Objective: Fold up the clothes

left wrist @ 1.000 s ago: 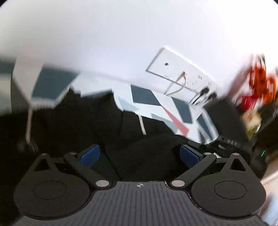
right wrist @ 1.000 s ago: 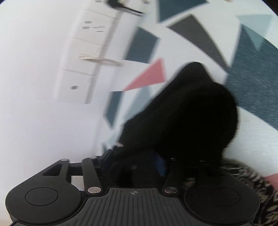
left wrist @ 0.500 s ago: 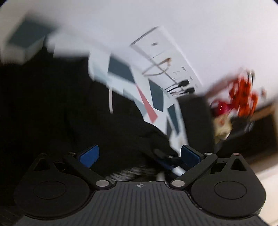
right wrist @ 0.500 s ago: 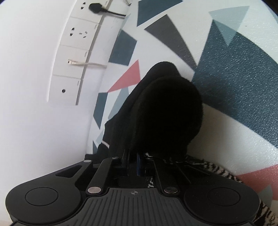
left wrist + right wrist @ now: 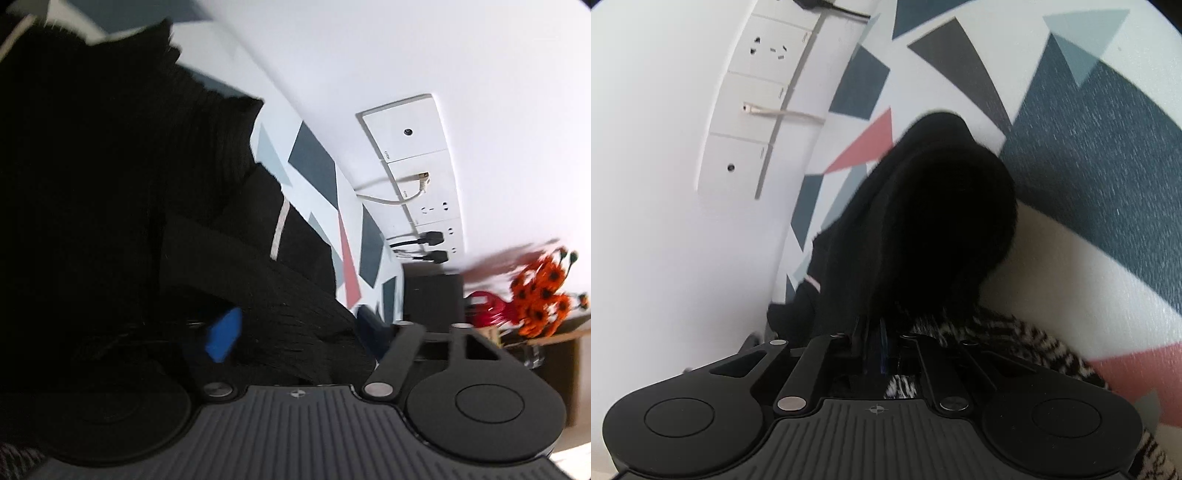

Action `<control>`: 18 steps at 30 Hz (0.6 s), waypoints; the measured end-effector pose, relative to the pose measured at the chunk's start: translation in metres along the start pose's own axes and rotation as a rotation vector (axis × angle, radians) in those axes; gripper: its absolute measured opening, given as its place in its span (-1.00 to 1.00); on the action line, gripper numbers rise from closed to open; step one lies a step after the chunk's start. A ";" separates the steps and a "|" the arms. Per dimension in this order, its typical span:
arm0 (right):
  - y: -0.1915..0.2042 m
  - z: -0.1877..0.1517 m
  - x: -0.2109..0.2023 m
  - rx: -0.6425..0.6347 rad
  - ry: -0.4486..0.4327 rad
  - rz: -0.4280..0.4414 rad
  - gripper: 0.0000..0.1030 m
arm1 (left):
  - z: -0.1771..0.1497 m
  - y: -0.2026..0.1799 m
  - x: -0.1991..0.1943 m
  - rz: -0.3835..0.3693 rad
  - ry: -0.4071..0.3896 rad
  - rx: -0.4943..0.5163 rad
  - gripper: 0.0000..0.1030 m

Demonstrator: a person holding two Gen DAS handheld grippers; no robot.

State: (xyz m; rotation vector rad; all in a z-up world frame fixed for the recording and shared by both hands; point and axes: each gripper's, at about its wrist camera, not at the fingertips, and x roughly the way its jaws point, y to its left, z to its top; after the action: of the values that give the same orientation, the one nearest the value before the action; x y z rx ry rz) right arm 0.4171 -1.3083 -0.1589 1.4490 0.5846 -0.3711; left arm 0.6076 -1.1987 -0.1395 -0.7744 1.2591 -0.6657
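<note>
A black knit garment (image 5: 110,166) with a pale stripe lies bunched on the patterned surface (image 5: 314,170). My left gripper (image 5: 295,332) is low over it. A thick fold of the black knit fills the gap between its blue pads (image 5: 221,339), and the jaws are closing. In the right wrist view the same black garment (image 5: 942,221) rises in a hump just ahead. My right gripper (image 5: 875,347) is shut on its near edge, pads together with cloth pinched between them. A black-and-white striped fabric (image 5: 1015,336) shows under the right fingers.
The white surface carries grey, dark blue and pink triangles (image 5: 1108,184). A white wall stands close behind it with a socket strip (image 5: 417,177), a plugged cable (image 5: 421,243) and a black box (image 5: 432,295). Orange flowers (image 5: 539,295) stand at the right.
The left view has rolled and dropped toward the garment, and its jaws have narrowed around a fold. The right jaws went from partly open to shut on the black cloth.
</note>
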 end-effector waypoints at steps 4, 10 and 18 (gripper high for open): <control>-0.003 -0.008 -0.004 -0.015 0.002 0.010 -0.85 | -0.002 -0.001 -0.001 0.031 0.014 0.008 -0.14; -0.001 0.008 -0.037 -0.004 -0.158 0.049 -0.27 | -0.010 0.004 -0.009 -0.036 0.069 -0.071 0.65; -0.006 0.028 -0.038 0.095 -0.198 -0.001 -0.39 | -0.026 -0.009 0.014 0.030 0.101 -0.028 0.65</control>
State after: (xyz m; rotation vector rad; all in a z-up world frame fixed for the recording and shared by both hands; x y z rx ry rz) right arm 0.3871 -1.3410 -0.1416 1.4827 0.4125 -0.5420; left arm 0.5848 -1.2188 -0.1432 -0.7519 1.3717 -0.6708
